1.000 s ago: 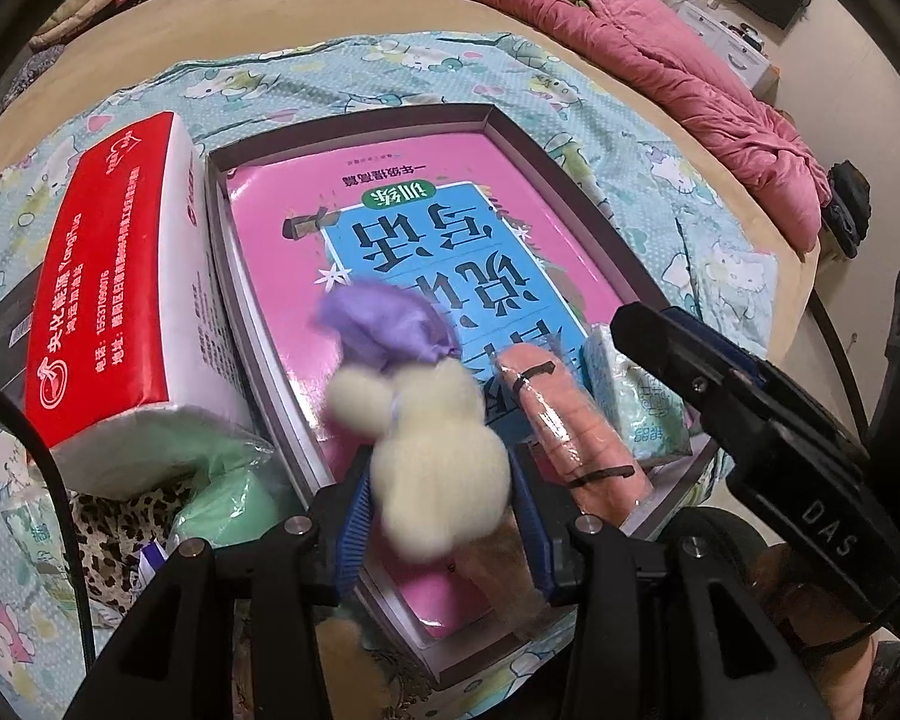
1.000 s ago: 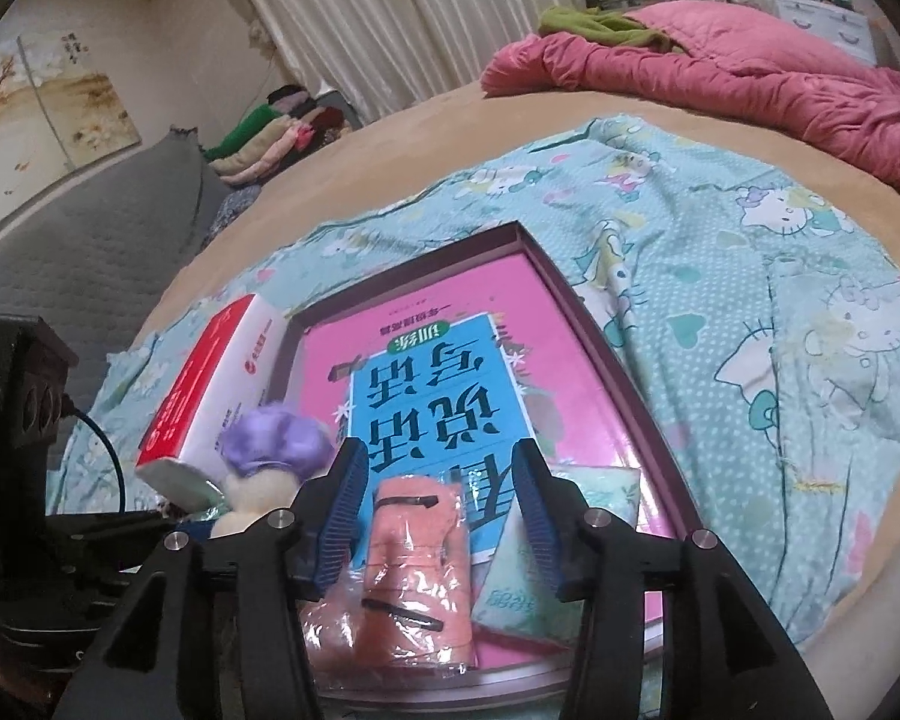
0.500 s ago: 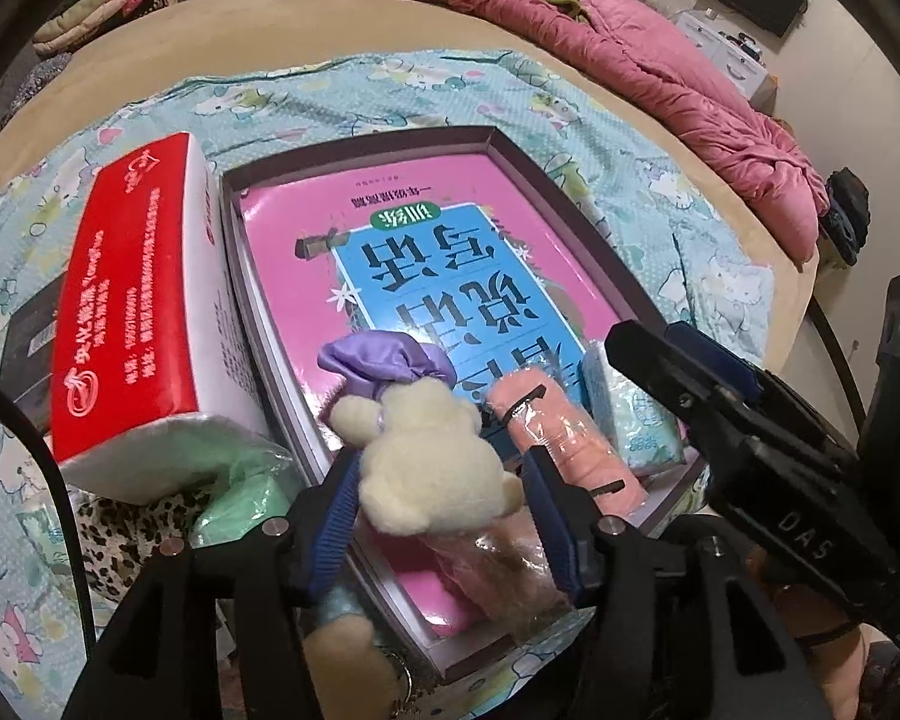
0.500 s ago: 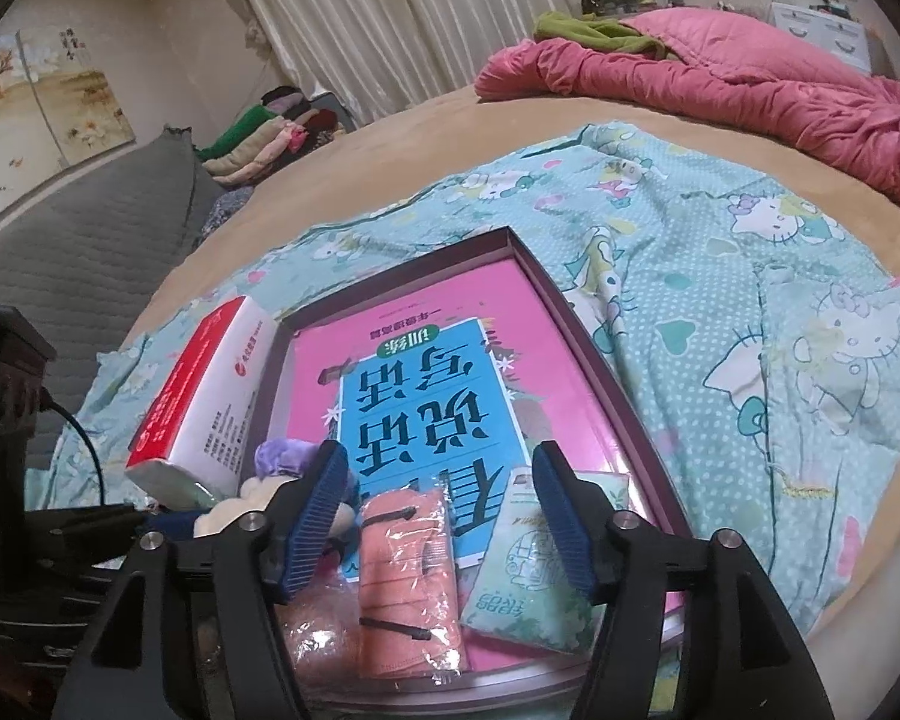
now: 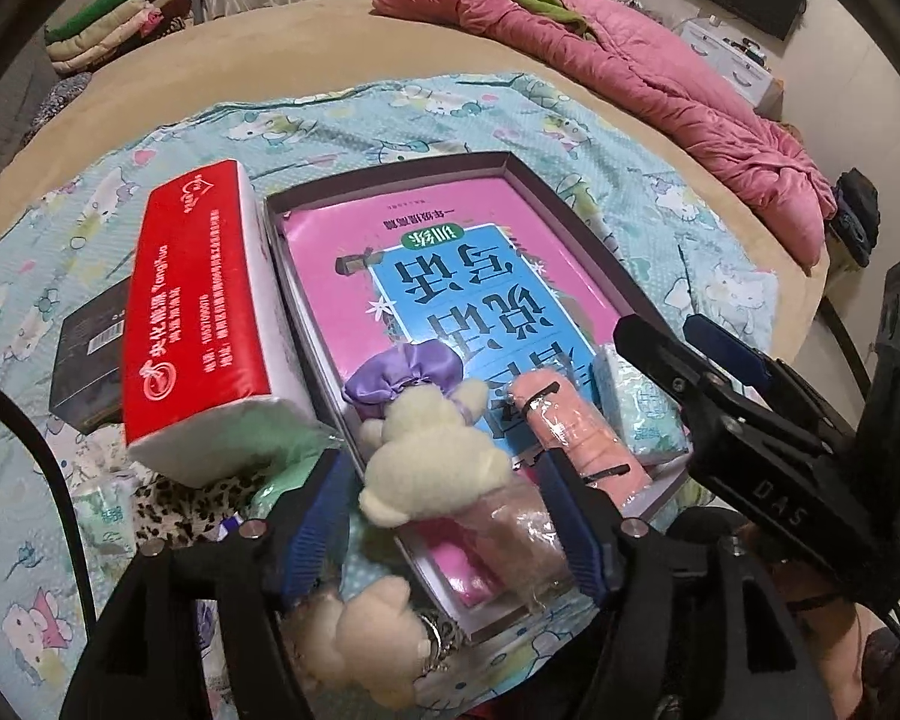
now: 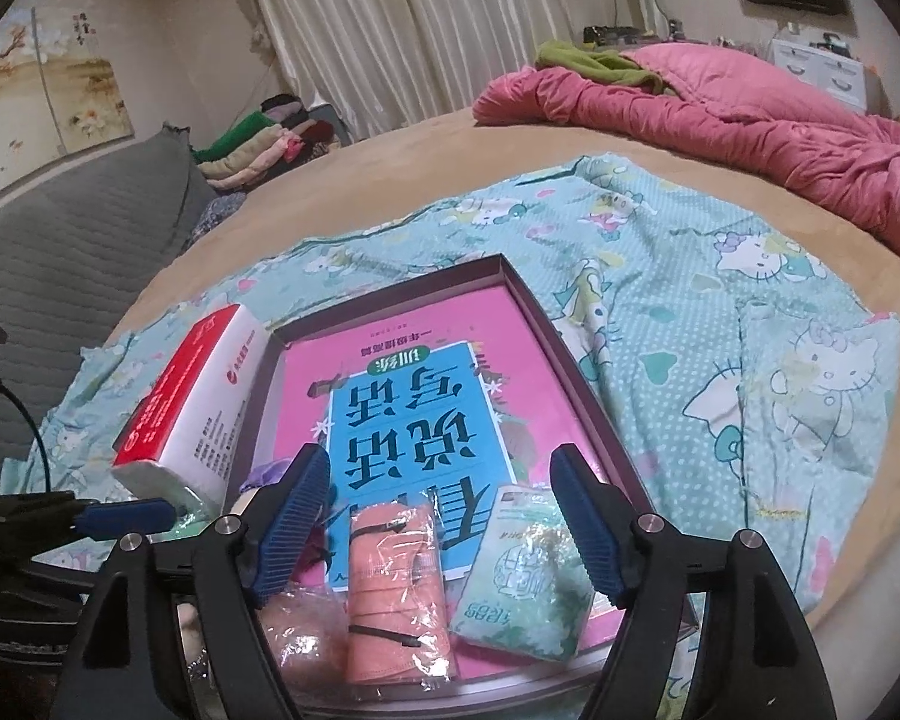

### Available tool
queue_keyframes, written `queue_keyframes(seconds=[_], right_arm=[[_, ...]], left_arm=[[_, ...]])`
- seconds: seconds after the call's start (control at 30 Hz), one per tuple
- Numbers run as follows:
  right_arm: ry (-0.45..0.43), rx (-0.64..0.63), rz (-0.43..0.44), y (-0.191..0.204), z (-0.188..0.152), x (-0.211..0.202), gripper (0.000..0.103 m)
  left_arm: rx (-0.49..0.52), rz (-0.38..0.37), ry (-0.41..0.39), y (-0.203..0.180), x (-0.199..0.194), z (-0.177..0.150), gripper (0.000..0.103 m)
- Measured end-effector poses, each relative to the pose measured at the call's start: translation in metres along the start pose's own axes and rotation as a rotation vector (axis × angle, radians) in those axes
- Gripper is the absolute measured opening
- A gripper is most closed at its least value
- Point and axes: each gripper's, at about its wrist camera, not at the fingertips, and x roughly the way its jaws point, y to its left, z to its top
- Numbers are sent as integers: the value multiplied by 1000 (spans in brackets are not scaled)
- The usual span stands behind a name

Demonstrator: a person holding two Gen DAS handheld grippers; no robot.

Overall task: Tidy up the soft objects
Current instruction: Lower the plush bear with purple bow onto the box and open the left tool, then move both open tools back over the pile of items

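A cream plush bear with a purple cap (image 5: 432,450) lies in the near left corner of the shallow box (image 5: 576,228), free between the fingers of my open left gripper (image 5: 450,510). Beside it lie a clear-wrapped pink roll (image 5: 522,540), a salmon wrapped bundle (image 5: 576,432) (image 6: 396,588) and a teal tissue pack (image 5: 642,408) (image 6: 522,582). My right gripper (image 6: 438,522) is open above the bundle and the pack. A second cream plush (image 5: 372,642) lies outside the box, under my left gripper.
A pink and blue book (image 5: 450,282) fills the box floor. A red and white tissue pack (image 5: 198,324) leans on the box's left side. A black box (image 5: 84,360) lies further left. A pink quilt (image 6: 720,114) lies at the back of the bed.
My left gripper opened, let go of the plush bear and drew back. The bear now rests in the box. My right gripper opened wider and pulled back a little.
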Motion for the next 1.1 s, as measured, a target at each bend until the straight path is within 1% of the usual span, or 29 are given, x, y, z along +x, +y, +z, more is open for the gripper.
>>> queue_keyframes(seconds=[0.07,0.4,0.6,0.83,1.1], right_arm=[[-5,-6,-4,1,0,-1,78],[-34,-39,5,11,-1,-8,80],[-58,-50,8,17,-1,-15,81],[-102,-75,23,28,1,-25,81],[-128,-85,29,36,3,-35,81]], left_arm=[[-1,-2,-9,1,-4,-2,72],[-16,17,-45,8,-22,-9,78],[-19,31,-65,12,-30,-13,78],[-22,40,-69,19,-38,-18,78],[-34,42,-81,27,-46,-23,78]])
